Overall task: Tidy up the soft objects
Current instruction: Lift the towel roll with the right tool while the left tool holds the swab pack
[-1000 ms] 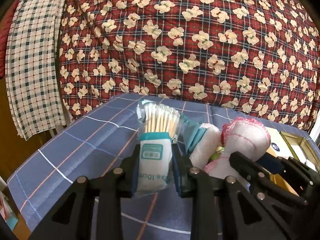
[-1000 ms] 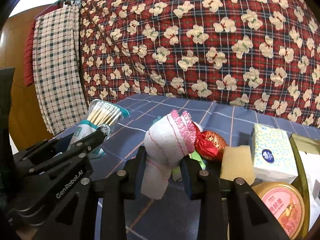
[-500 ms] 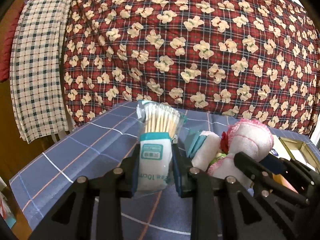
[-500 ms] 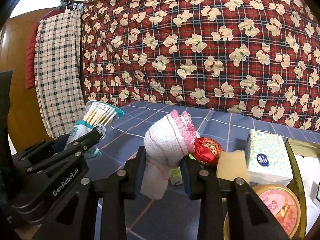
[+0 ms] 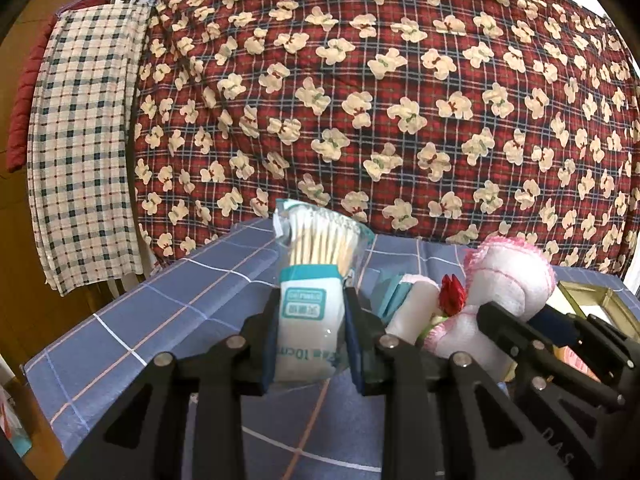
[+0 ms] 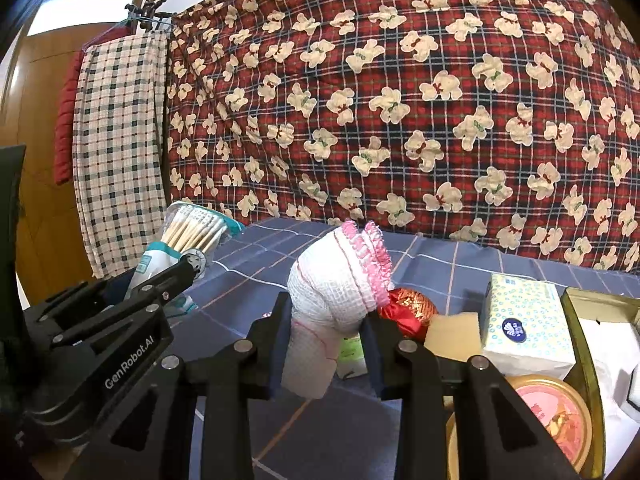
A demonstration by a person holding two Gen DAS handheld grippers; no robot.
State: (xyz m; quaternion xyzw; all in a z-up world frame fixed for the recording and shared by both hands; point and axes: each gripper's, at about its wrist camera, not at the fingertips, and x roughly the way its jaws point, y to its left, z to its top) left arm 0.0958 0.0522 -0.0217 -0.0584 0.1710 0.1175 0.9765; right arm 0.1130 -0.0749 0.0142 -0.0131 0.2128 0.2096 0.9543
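L gripper (image 5: 311,332) is clamped on a pack of cotton swabs (image 5: 314,304), held upright above the blue checked tablecloth (image 5: 168,320), sticks fanned at top. R gripper (image 6: 326,344) is closed on a rolled white cloth w/ pink frilled edge (image 6: 340,284), also lifted off the table. Behind it on the cloth: red-gold foil ball (image 6: 412,310), yellow sponge (image 6: 452,330), tissue pack (image 6: 526,320), round pink-lidded tin (image 6: 556,412). Bear-print red plaid blanket (image 6: 400,100) hangs behind.

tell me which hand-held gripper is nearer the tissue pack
Right. The right hand-held gripper, clamping the rolled cloth, sits just left of the tissue pack; the left hand-held gripper is farther left.
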